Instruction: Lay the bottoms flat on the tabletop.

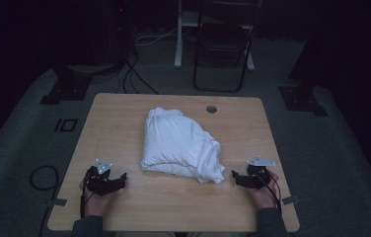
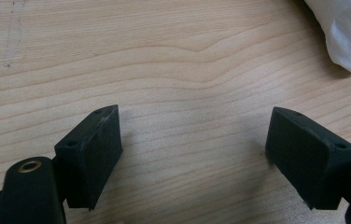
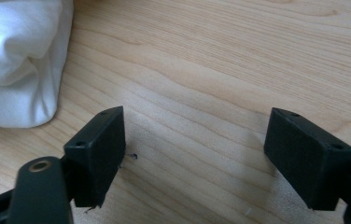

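A folded white cloth (image 1: 181,145) lies mid-tabletop (image 1: 124,118), untouched. The left gripper (image 1: 108,181) and right gripper (image 1: 242,178) rest near the front corners, jaws apart, holding nothing. By the look of it, either handling hasn't begun or folding is finished.

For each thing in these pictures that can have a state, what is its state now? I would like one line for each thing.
White cloth bundle: folded loosely, rumpled, lying on the table, touched by no gripper.
Left gripper: jaws open, empty, low over the wood beside the cloth.
Right gripper: jaws open, empty, near the cloth's corner.
Light wooden table: bearing the cloth in its middle.
Black folding chair: standing unfolded on the floor behind the table.
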